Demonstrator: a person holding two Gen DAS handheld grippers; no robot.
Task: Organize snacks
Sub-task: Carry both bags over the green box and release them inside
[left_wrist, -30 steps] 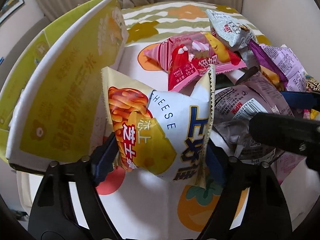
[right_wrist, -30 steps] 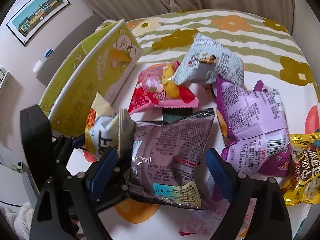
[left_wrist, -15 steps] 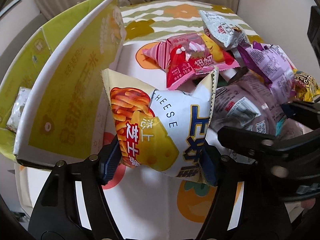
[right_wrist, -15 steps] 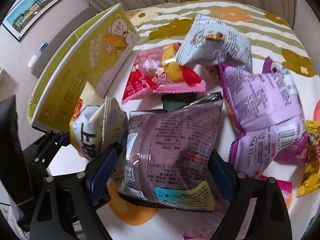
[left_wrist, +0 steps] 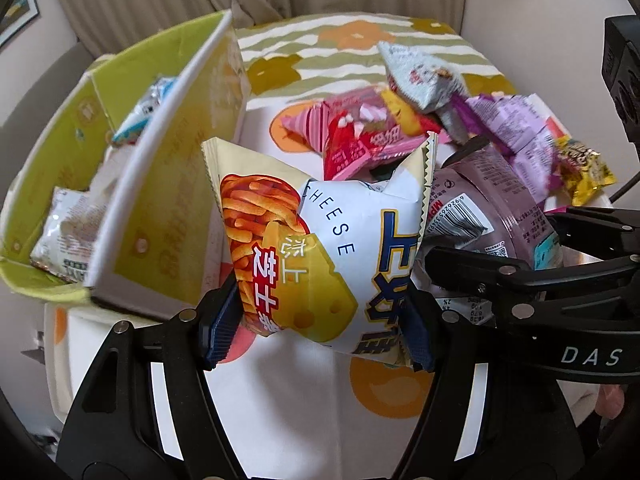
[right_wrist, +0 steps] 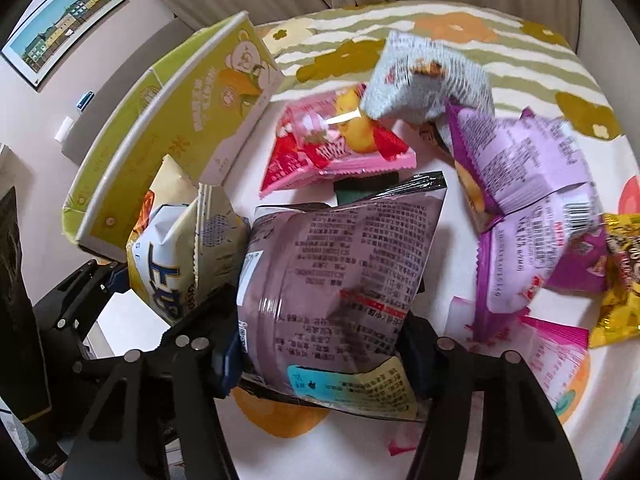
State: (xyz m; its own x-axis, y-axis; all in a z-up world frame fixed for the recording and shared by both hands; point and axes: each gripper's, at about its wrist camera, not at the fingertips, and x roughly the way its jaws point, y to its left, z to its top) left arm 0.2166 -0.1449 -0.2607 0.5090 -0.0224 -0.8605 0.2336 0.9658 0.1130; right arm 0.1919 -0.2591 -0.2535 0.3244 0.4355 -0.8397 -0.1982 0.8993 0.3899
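1. Lifted higher than a second ago, both held bags; more of the yellow-green box (left_wrist: pixel 120 184) interior now open to the left view, with two packets lying inside.
2. Largest landmark, that box: open-topped, light cardboard, walls likely to flex if bumped, standing on the flowered tablecloth (left_wrist: pixel 360 32).
3. Right of the box, touching the cheese bag: mauve bag (right_wrist: pixel 340 280), clamped at its lower sides in the right gripper (right_wrist: pixel 324 360). Puffed, slick film, light; crushable contents, so best gripped at the edge seams with mild pressure.
4. Just beside the box's near wall: cheese snack bag (left_wrist: pixel 316 256), pinched across its lower half by the left gripper (left_wrist: pixel 316 332), raised off the cloth. Air-filled and soft, prone to slip under a squeeze on the belly; crimped seam the surer hold.
5. Farther right of the box, on the cloth: pink packet (right_wrist: pixel 336 144), grey packet (right_wrist: pixel 428 80), lilac bags (right_wrist: pixel 528 184), gold packet (right_wrist: pixel 620 276), all small, light, crinkly.
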